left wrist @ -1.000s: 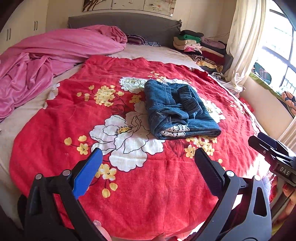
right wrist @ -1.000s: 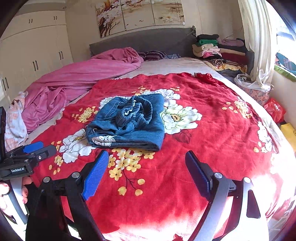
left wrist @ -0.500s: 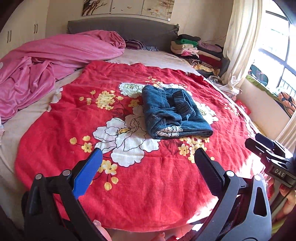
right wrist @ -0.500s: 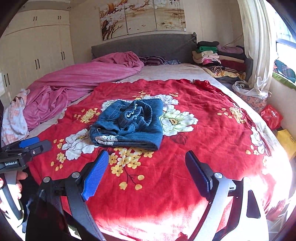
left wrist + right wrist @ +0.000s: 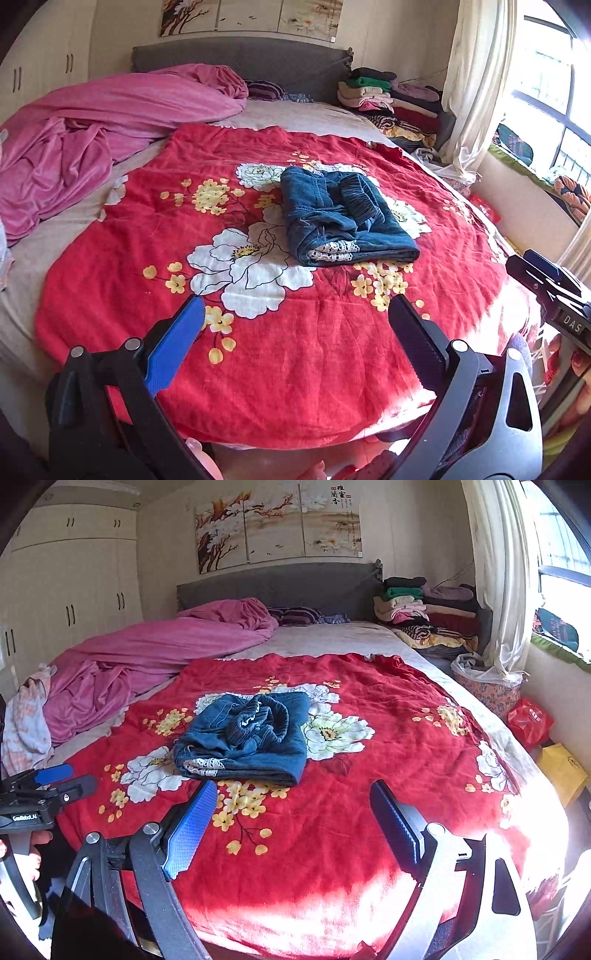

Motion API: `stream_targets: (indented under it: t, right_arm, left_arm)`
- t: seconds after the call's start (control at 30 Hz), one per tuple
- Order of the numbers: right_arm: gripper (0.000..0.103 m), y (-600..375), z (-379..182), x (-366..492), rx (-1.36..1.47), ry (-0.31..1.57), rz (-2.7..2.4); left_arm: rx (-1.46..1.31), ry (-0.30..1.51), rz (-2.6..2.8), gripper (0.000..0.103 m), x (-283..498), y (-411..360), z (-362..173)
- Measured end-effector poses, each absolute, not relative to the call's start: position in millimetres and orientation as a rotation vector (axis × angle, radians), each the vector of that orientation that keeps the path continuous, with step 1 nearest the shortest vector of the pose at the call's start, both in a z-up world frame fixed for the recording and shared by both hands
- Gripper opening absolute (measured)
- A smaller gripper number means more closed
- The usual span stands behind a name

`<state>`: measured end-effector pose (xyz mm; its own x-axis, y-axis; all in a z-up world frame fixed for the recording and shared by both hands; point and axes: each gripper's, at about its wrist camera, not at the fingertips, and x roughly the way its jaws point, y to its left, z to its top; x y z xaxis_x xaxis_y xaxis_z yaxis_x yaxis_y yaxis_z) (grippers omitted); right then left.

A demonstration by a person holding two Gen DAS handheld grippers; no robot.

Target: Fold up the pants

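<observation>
folded pants at frame centre on my red blanket.
my left gripper and right gripper: jaws apart, empty, low in frame.

Both grippers have been drawn back from the bed and slightly raised over the last second. In the left wrist view the folded pants are now seen farther from the left gripper, and more of the red floral blanket is shown near its fingers, its near edge having come into sight. In the right wrist view the same retreat is seen: the pants lie farther from the right gripper, and more of the wall painting is taken in.
</observation>
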<state>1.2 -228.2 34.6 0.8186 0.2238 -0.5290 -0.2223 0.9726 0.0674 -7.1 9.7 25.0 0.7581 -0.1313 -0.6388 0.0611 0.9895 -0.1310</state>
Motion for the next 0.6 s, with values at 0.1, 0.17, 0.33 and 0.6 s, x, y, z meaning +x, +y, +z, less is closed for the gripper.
stream_targets:
  t: [0.1, 0.17, 0.33, 0.6]
  right_arm:
    - [0.084, -229, 31, -1, -0.002, 0.575, 0.239]
    - [0.084, -228, 28, -3, -0.008, 0.582, 0.237]
    - [0.084, -228, 18, -4, -0.012, 0.613, 0.236]
    - [0.084, -225, 4, 0, -0.012, 0.657, 0.243]
  left_arm:
    - [-0.103, 0.708, -0.104, 0.093, -10, 8, 21]
    - [-0.106, 0.711, -0.106, 0.093, -11, 7, 18]
    - [-0.101, 0.72, -0.111, 0.093, -13, 2, 10]
    - [-0.105, 0.747, -0.119, 0.093, -8, -2, -1]
